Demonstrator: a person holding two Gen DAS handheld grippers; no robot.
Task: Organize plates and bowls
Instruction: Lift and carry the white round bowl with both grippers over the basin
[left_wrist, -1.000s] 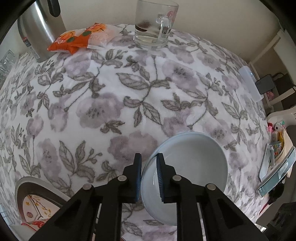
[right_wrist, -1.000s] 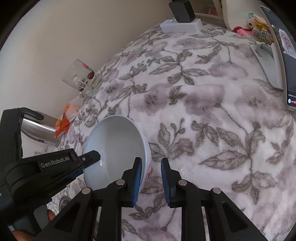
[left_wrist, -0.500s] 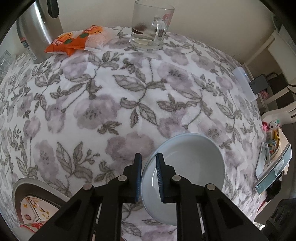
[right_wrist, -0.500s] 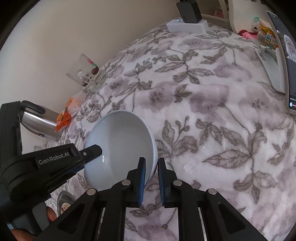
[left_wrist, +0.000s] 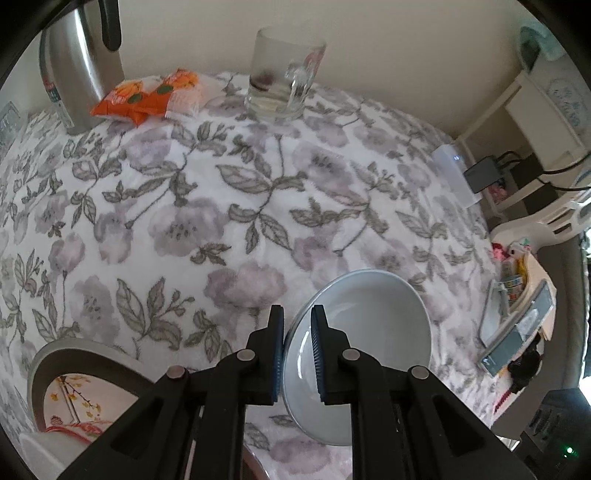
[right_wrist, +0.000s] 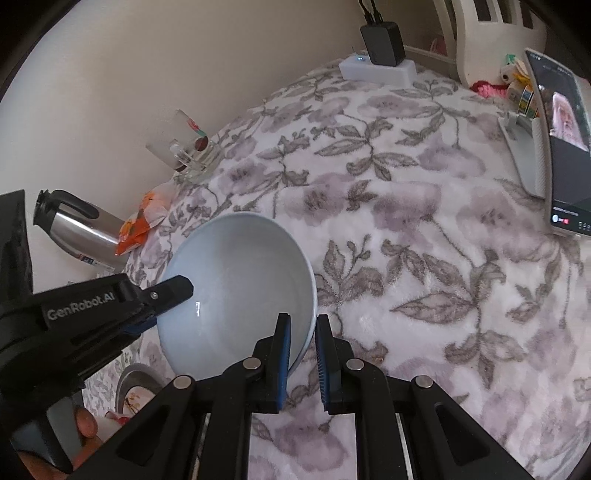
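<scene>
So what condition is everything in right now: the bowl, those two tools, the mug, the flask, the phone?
Pale blue bowl: empty, tilted, pinched at opposite sides of its rim.
Left tool: shut on the rim.
Right tool: shut on the rim, its jaws having just closed.
Glass mug: upright, something dark at its bottom.
Steel flask: upright.
Phone: propped up, screen lit.

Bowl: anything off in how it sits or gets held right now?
Yes. The pale blue bowl is tipped steeply rather than sitting flat on the floral cloth. Left gripper and right gripper each pinch its rim, on opposite sides. No spill or visible damage; the bowl is empty.
</scene>
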